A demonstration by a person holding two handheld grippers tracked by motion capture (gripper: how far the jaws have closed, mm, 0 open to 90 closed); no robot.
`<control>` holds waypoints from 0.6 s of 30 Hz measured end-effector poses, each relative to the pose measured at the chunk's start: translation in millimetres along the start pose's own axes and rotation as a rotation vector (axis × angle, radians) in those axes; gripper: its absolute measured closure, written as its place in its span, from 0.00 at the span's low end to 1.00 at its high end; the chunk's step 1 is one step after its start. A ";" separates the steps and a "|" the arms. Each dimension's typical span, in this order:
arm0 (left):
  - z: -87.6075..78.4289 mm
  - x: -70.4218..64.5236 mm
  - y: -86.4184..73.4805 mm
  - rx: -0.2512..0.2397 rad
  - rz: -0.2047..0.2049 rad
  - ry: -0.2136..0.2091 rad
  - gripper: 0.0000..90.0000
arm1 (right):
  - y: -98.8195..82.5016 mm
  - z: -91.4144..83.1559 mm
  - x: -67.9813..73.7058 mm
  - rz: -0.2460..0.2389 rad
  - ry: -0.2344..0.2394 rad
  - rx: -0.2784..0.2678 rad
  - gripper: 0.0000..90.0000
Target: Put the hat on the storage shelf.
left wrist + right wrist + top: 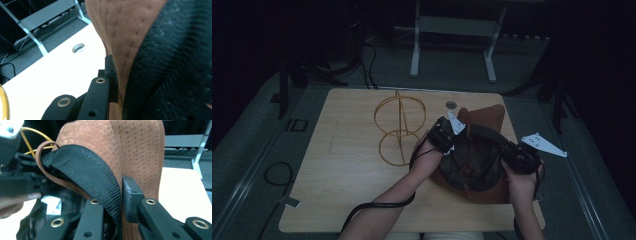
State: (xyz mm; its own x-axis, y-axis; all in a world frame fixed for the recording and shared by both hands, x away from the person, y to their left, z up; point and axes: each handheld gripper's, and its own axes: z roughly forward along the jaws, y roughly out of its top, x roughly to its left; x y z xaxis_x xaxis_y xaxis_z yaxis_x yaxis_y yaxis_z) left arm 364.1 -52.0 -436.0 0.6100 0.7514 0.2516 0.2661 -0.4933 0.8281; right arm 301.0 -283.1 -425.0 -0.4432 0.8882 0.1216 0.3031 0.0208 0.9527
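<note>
A brown stitched hat [484, 117] with a black mesh inner band [477, 155] lies upside down at the table's right, lifted between both grippers. My left gripper [446, 134] grips its left edge; in the left gripper view one black jaw presses the brown fabric [125, 30] beside the black band [170, 75], and the other jaw is hidden behind the hat. My right gripper [120, 195] is shut on the rim, with the black band [85, 167] and brown crown [130, 147] between its jaws. In the high view the right gripper [513, 152] sits at the hat's right edge.
A golden wire hat stand [399, 127] stands just left of the hat, also seen as wire hoops [32, 135] behind it. A round cable hole [451, 105] is near the table's far edge. A white desk frame [452, 30] stands beyond the wooden table [342, 165].
</note>
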 end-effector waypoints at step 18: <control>-28.3 -1.2 10.8 -0.108 0.068 0.067 0.98 | -14.2 -38.5 0.7 -0.142 0.148 0.088 0.56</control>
State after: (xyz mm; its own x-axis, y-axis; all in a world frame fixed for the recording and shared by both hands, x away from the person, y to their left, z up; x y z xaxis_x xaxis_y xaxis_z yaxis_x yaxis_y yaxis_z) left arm 345.1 -45.8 -413.3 0.5715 0.7475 0.3386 0.1424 -0.4967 0.8562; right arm 263.9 -300.4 -427.7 -0.6036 0.7966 0.0331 0.2980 0.1869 0.9361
